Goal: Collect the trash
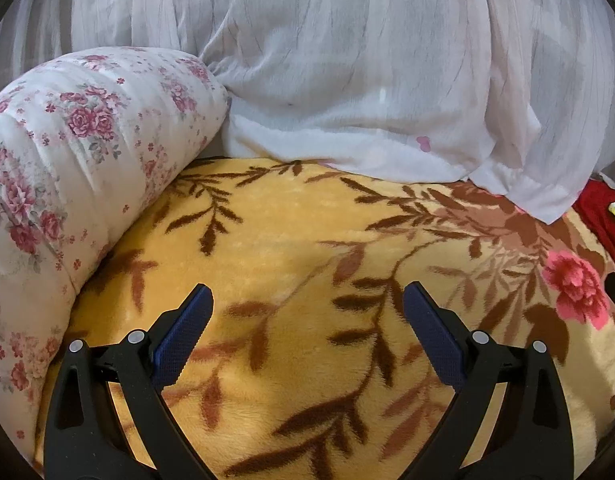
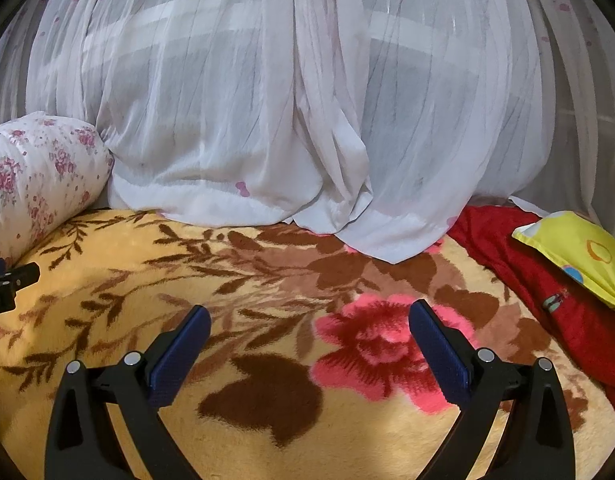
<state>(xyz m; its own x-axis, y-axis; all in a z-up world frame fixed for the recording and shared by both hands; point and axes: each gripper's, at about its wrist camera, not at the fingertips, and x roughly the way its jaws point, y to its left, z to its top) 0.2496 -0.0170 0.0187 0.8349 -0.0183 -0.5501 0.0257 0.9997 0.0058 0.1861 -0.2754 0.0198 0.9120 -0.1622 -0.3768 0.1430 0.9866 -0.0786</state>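
No piece of trash shows in either view. My left gripper [image 1: 307, 300] hangs open over a yellow blanket [image 1: 275, 240] with brown leaf patterns, nothing between its blue-padded fingers [image 1: 187, 332]. My right gripper [image 2: 307, 316] is open too, above the same blanket [image 2: 107, 264], with a pink printed flower on the blanket [image 2: 379, 344] lying between its fingers [image 2: 179, 356]. The left gripper's tip [image 2: 11, 280] pokes in at the left edge of the right wrist view.
A rolled white quilt with pink roses [image 1: 67, 160] lies along the left side [image 2: 35, 172]. A sheer white curtain [image 1: 367, 80] drapes onto the far edge of the blanket [image 2: 307, 120]. At the right lie a red cloth [image 2: 547, 280] and a yellow pillow [image 2: 579, 248].
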